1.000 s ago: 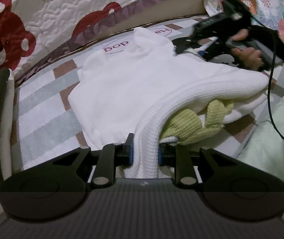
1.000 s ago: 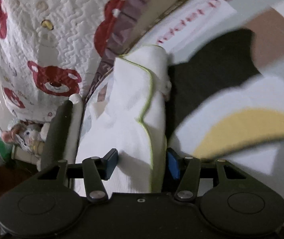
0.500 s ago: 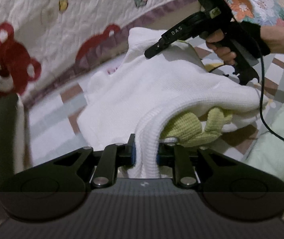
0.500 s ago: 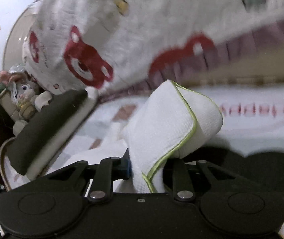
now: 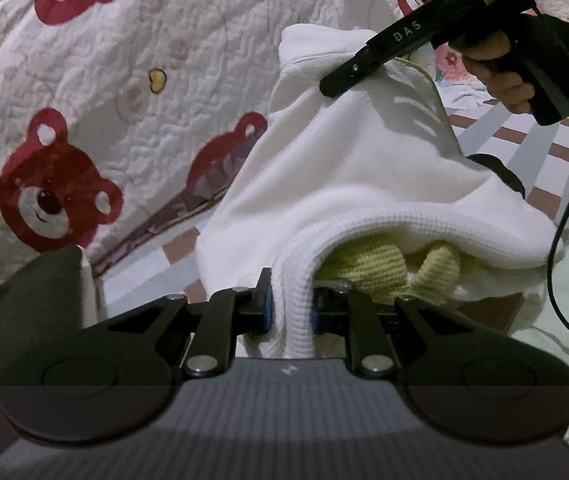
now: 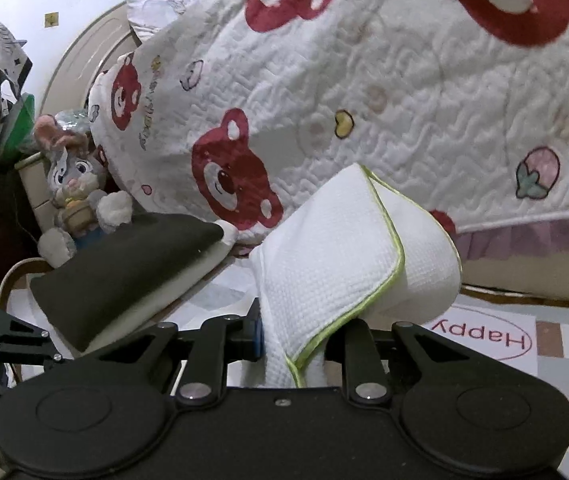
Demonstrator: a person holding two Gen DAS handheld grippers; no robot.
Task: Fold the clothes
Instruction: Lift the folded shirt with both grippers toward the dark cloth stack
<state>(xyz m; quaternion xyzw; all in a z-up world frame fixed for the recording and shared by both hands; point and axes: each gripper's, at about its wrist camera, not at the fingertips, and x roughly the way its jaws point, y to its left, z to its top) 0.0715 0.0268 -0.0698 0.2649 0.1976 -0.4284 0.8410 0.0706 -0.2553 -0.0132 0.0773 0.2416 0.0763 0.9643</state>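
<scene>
Bear quilt [image 5: 124, 80] behind; one white garment [image 5: 364, 168], two tongs.
Left tongs [image 5: 290, 312] and right tongs [image 6: 296, 340] both clamp it, lifted higher than before.

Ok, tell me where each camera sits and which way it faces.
Left wrist: on the left tool, facing forward along its fingers at the white garment it clamps; beyond, the right tool and the hand holding it.
Right wrist: on the right tool, facing the bear quilt past the garment's green-trimmed edge it clamps; no hand shows.
Shared: the white garment, the bear quilt and the striped mat.
</scene>
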